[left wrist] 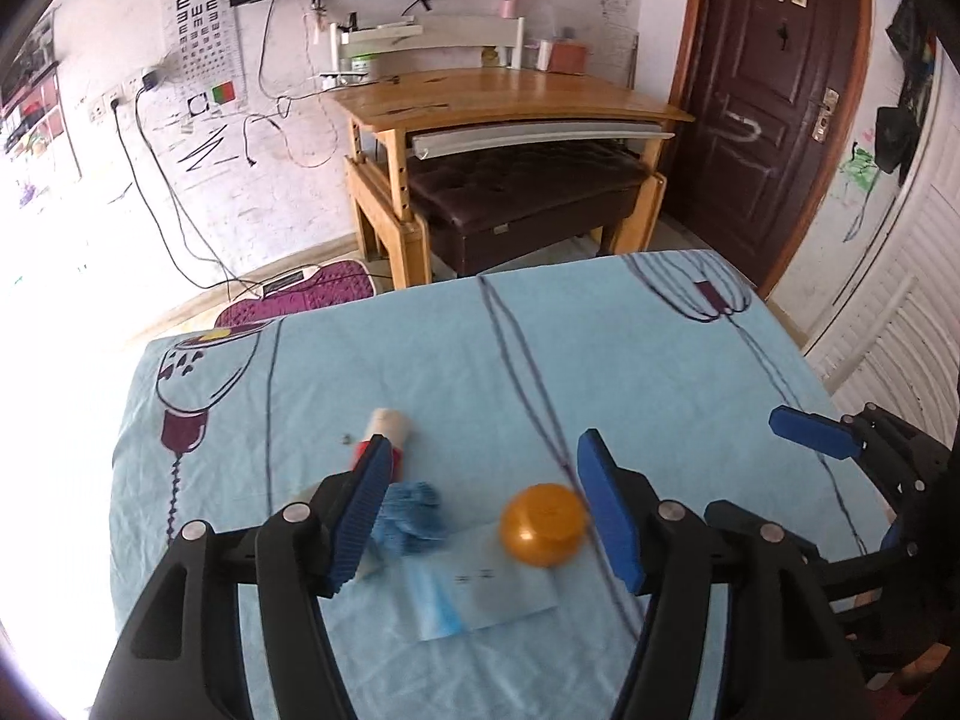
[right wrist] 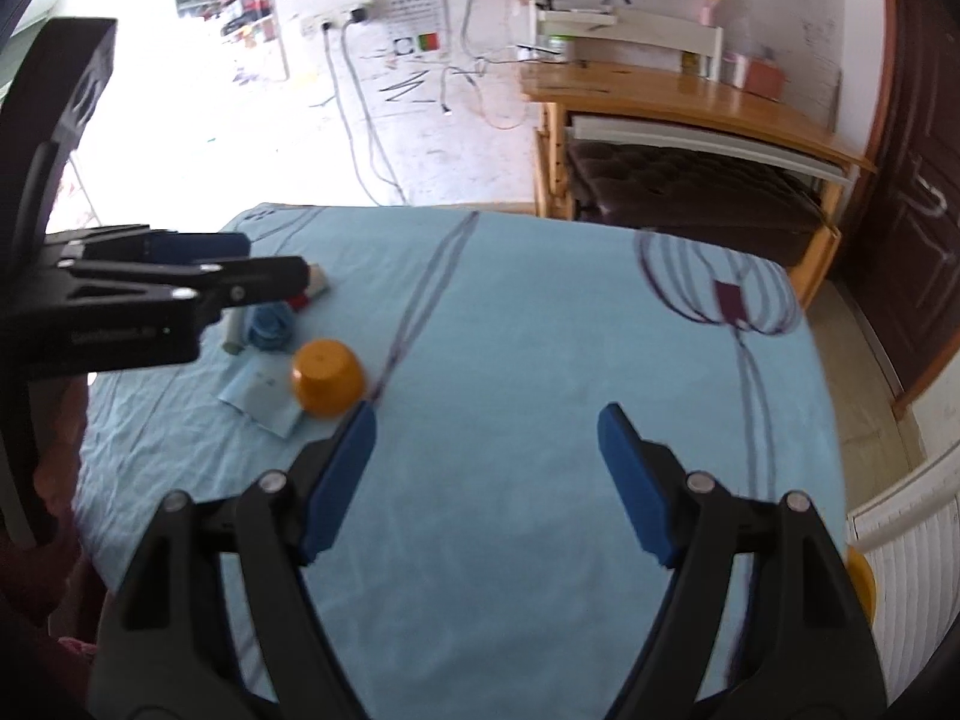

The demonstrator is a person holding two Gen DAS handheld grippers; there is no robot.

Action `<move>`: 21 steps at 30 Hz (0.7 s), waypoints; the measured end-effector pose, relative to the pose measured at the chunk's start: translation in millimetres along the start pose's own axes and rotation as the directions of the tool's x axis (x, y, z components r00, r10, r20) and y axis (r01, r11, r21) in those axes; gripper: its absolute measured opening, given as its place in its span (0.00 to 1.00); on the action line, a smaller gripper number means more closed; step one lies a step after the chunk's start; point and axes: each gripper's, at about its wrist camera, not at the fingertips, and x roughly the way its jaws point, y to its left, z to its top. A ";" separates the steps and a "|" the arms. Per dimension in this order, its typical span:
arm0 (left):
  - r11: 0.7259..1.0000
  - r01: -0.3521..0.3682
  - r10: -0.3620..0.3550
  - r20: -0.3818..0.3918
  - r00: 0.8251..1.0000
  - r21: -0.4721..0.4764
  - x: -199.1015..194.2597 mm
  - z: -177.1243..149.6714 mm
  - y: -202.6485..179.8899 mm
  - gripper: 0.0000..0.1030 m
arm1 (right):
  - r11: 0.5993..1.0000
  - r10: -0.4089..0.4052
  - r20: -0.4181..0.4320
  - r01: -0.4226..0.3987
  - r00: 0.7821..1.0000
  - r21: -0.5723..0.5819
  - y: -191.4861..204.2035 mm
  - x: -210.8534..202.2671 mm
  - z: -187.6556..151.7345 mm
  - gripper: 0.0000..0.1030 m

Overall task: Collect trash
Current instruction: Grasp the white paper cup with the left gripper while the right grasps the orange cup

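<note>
The bed (left wrist: 480, 360), with its light blue sheet and dark drawn lines, filled most of my view. Behind it stood a wooden desk (left wrist: 510, 96) under a dark screen, and on the wall an eye chart (left wrist: 201, 6) showed rows of the letter E; this was the only writing I could read.

The trash lay together near one side of the bed: a pale paper sheet (left wrist: 480, 594), an orange cup (left wrist: 543, 531) upside down on it, a crumpled blue wrapper (left wrist: 414, 516) and a white tube (left wrist: 393, 426).

My left tool (left wrist: 489, 510) hung open over this pile, holding nothing. My right tool (right wrist: 486, 480) was open too, over bare sheet, beside the cup.

I judged it best to lower the left tool straight around the cup and close gently, because its smooth side could slip.
</note>
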 end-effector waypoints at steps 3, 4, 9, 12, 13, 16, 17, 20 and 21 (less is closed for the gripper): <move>1.000 0.013 -0.013 -0.015 1.000 -0.006 4.6 -0.7 11.0 0.58 | 0.999 0.016 -0.012 -0.017 1.000 -0.030 15.6 10.1 6.9 0.71; 1.000 0.023 -0.023 -0.021 1.000 -0.012 6.4 -1.1 14.2 0.58 | 0.999 0.019 -0.015 -0.019 1.000 -0.035 18.5 11.7 7.1 0.71; 0.995 0.090 -0.093 -0.069 0.993 -0.041 19.9 -7.2 25.3 0.58 | 0.997 0.040 -0.043 -0.043 0.998 -0.065 29.5 26.5 10.2 0.71; 0.996 0.081 -0.084 -0.086 0.993 -0.041 26.5 -10.5 34.4 0.58 | 0.996 0.051 -0.057 -0.055 0.997 -0.077 35.0 34.3 11.9 0.71; 0.997 0.068 -0.072 -0.087 0.994 -0.047 28.0 -10.7 39.7 0.58 | 0.995 0.054 -0.061 -0.059 0.997 -0.083 36.7 36.9 11.4 0.71; 0.997 0.030 -0.036 -0.076 0.996 -0.074 28.2 -8.7 55.6 0.58 | 0.992 0.066 -0.072 -0.073 0.995 -0.101 44.8 43.9 14.1 0.71; 0.996 0.018 -0.024 -0.076 0.997 -0.084 28.5 -7.2 60.9 0.58 | 0.991 0.071 -0.078 -0.079 0.994 -0.111 48.6 47.0 15.2 0.71; 0.995 0.007 -0.015 -0.078 0.997 -0.104 29.7 -5.1 73.3 0.58 | 0.986 0.075 -0.085 -0.087 0.994 -0.143 60.6 52.6 16.8 0.71; 0.995 0.000 -0.008 -0.079 0.997 -0.104 30.4 -5.0 75.5 0.58 | 0.985 0.075 -0.086 -0.088 0.993 -0.149 62.3 52.9 16.2 0.71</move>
